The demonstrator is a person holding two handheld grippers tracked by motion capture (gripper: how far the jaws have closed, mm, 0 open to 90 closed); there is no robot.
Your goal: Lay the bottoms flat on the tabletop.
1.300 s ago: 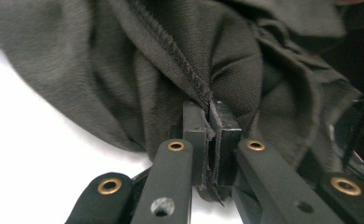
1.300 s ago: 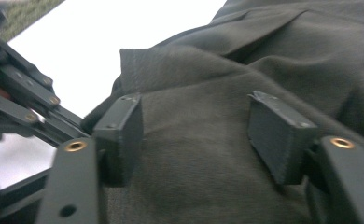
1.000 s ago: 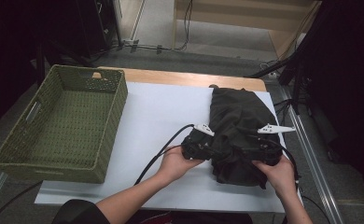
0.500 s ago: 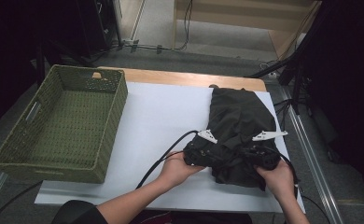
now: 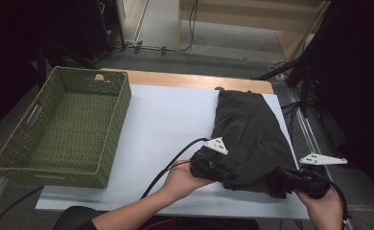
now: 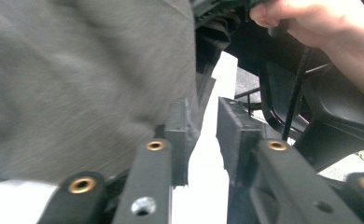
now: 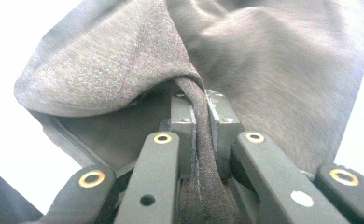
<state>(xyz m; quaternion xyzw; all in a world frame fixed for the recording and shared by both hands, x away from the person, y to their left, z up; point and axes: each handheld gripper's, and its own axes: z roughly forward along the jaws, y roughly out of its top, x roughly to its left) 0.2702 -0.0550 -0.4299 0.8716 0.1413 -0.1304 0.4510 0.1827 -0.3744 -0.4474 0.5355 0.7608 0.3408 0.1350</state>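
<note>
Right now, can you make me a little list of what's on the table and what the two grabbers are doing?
Cloth: dark garment lying on the right of the white sheet
Basket: green woven basket at the left, nothing visible inside
Left gripper: jaws just opened a little, a gap between them, cloth beside one jaw, not pinched
Right gripper: jaws just closed, pinching a fold of the garment's edge
Hands: one on each gripper at the garment's near edge
Table: wooden edge at the far side

A green woven basket [image 5: 63,127] sits at the table's [image 5: 166,120] left edge. Cables [image 5: 175,48] lie on the floor beyond the far edge.
</note>
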